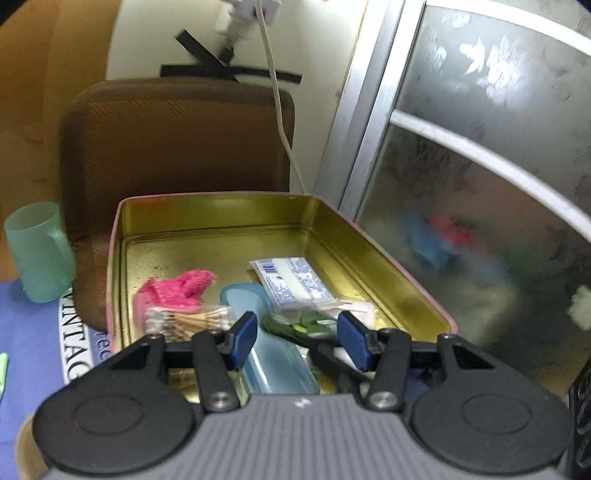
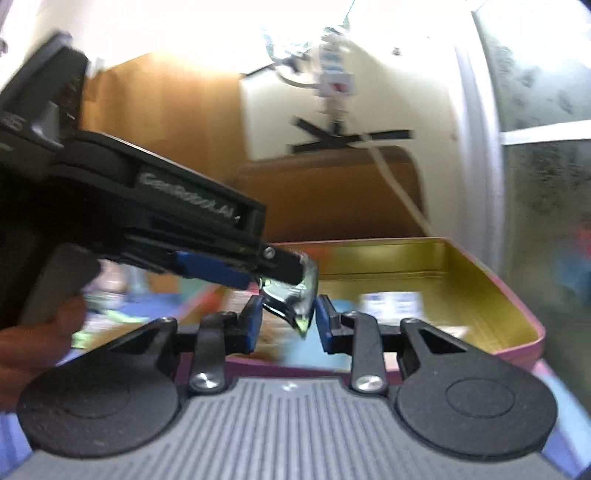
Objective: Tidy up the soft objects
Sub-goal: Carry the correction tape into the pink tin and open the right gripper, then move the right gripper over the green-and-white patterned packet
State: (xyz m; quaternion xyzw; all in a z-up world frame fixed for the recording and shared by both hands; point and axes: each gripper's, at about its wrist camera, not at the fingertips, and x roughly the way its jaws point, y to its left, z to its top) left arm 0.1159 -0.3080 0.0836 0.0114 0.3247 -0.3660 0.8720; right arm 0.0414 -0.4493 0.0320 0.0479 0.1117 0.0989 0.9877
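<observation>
Light: daylight floods the right wrist view's upper wall (image 2: 207, 26), blown out to white.
Glare: soft sheen on the gold tin (image 1: 373, 266) interior.
Blur: both views smeared, probably by motion.
Distortion: fisheye bends the window frame (image 1: 373, 92); dark corners.

My right-wrist view is smeared — the tin's (image 2: 436, 266) contents are mere colour streaks. My left gripper's (image 2: 280, 275) body covers that tin's left end. In the other view, my linkage hides the blue pouch's (image 1: 273, 354) near end.
</observation>
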